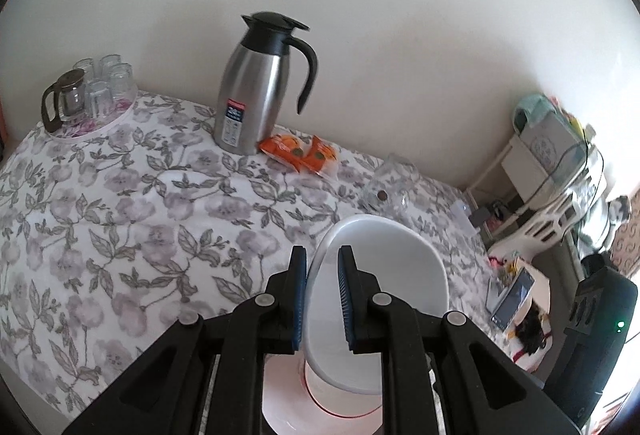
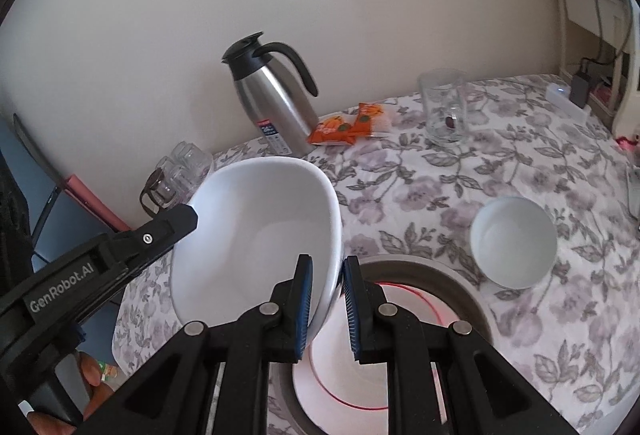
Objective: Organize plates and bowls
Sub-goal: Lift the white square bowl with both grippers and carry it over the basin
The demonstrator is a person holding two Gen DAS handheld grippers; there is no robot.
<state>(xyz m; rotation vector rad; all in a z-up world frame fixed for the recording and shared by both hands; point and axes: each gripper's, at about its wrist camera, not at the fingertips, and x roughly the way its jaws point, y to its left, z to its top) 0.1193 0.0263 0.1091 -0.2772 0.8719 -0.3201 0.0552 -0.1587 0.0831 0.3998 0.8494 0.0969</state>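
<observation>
A large white bowl (image 2: 260, 231) hangs tilted above the table, gripped from both sides. My right gripper (image 2: 327, 264) is shut on its right rim, one pad inside and one outside. My left gripper (image 1: 323, 255) is shut on the opposite rim of the same bowl (image 1: 384, 275); the right wrist view shows that left gripper (image 2: 191, 216) at the bowl's left edge. Under the bowl lies a plate (image 2: 460, 283) with a grey rim and a red ring, also in the left wrist view as the plate (image 1: 320, 409). A small white bowl (image 2: 514, 241) stands upright on the cloth to the right.
A floral tablecloth (image 1: 120, 215) covers the table. Against the wall stand a steel thermos jug (image 1: 256, 91), orange snack packets (image 1: 300, 153) and a glass mug (image 2: 444, 107). A tray of glasses (image 1: 92, 95) sits at the far left corner. Cluttered shelves (image 1: 560, 163) stand beyond the table's right edge.
</observation>
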